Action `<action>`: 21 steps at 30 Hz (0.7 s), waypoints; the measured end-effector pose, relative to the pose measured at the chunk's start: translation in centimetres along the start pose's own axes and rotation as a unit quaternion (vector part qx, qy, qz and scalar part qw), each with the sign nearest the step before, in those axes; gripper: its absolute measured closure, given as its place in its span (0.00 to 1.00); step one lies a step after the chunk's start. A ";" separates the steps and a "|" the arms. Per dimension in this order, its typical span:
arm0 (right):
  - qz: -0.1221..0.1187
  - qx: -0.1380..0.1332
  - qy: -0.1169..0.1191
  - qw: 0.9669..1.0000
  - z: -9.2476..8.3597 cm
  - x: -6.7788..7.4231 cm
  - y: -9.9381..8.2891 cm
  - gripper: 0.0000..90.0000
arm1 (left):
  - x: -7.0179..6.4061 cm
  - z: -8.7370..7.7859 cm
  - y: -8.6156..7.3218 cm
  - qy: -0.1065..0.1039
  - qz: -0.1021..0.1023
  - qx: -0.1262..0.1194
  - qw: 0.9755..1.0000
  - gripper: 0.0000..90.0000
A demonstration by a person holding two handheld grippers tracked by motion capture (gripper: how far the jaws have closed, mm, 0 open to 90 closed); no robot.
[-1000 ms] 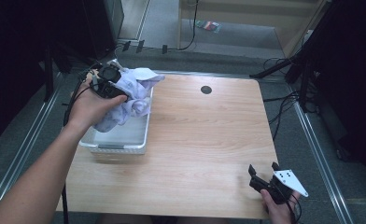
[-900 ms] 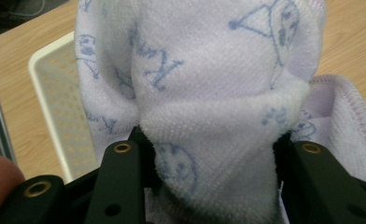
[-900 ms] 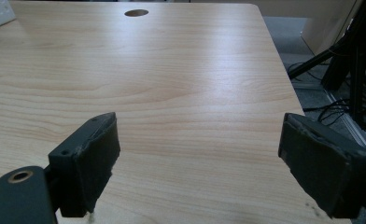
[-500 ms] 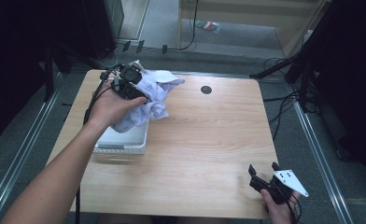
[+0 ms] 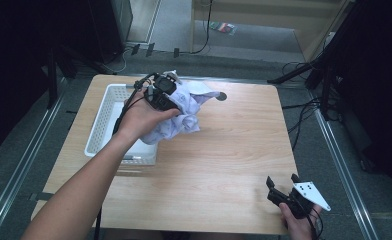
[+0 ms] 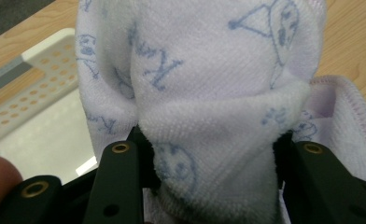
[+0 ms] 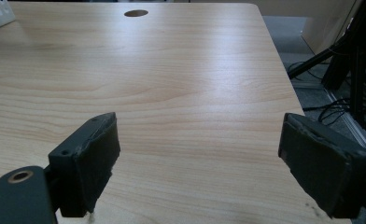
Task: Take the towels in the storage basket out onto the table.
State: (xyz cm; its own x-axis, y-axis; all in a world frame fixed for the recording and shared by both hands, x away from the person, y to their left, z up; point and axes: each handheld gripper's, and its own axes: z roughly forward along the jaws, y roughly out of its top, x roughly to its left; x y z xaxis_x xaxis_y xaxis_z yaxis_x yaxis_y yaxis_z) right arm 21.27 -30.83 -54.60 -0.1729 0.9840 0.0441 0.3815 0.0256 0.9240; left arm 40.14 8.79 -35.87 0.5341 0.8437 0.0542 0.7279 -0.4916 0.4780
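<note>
A white towel (image 5: 184, 116) with pale blue doodles hangs bunched from my left gripper (image 5: 170, 98), which is shut on it above the table, just right of the white perforated basket (image 5: 104, 120). In the left gripper view the towel (image 6: 209, 93) bulges between both jaws, with the basket (image 6: 36, 74) below at the left. My right gripper (image 5: 284, 187) stands open near the table's front right corner. In the right gripper view its pads (image 7: 95, 158) are spread wide over bare wood, nothing between them.
The wooden table (image 5: 234, 160) has a round cable hole (image 5: 222, 95) at the back, partly behind the towel. Metal floor rails (image 5: 29, 160) run along both sides. Dark stands and cables (image 5: 324, 75) crowd the right and back.
My left gripper has carried the towel up out of the basket and rightward over the table. The right gripper has stayed put.
</note>
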 end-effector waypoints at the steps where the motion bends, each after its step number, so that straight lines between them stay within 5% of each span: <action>1: 0.000 0.000 0.000 1.000 0.0 0.0 0.0 0.14 | -0.3 0.1 0.2 -0.001 0.003 0.001 1.000 0.61; 13: 0.001 0.001 0.001 1.000 0.0 0.0 0.0 0.14 | -3.9 1.6 2.0 -0.021 0.026 -0.002 0.999 0.61; 21: 0.004 0.001 0.001 1.000 0.0 0.0 0.0 0.14 | -6.2 4.6 2.5 -0.049 0.032 0.008 0.998 0.60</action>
State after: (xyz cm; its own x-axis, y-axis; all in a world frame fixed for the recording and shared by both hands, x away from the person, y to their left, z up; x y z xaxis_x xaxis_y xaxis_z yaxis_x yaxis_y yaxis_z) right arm 21.24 -30.88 -54.58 -0.1717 0.9838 0.0517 0.3849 0.0186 0.9228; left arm 40.61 1.30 -38.99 0.6186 0.7857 -0.0016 0.6969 -0.5478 0.4629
